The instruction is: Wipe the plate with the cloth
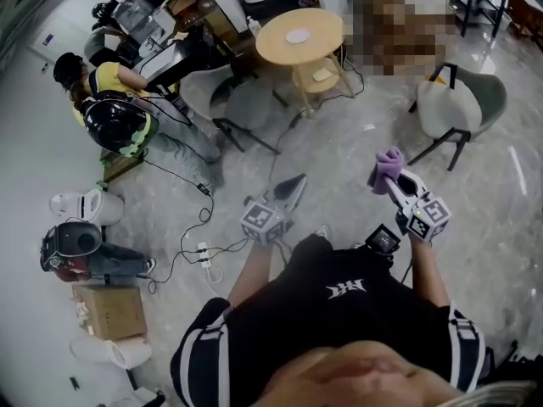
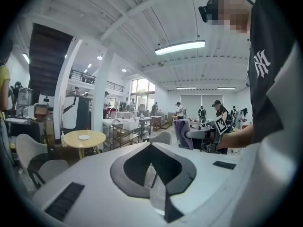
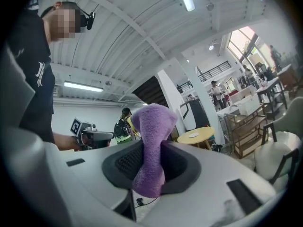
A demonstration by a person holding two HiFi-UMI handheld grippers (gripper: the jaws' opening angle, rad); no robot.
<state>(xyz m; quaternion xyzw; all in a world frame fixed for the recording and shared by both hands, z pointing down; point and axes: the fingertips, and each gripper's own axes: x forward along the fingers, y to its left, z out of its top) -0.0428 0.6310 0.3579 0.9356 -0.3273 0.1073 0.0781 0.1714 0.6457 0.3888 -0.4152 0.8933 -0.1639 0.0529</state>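
purple cloth [image 3: 150,145] clamped in right tongs [image 3: 147,168]; left tongs [image 2: 152,173] shut, empty. approach plate [image 1: 298,36] on round tabletop [image 1: 327,30] with cloth firmly pinched.

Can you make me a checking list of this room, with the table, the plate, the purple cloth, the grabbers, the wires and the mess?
Surface: round wooden table, out ahead of the person, apart from both grippers.
Job's things: white plate on the table; purple cloth held up in the air.
Clutter: cardboard box and some appliances on the floor at the left.
Grippers: left gripper shut and empty; right gripper shut on the cloth.
Cables: black cable and white power strip on the floor.
Surroundings: grey chair; person in a yellow top; a big open hall.
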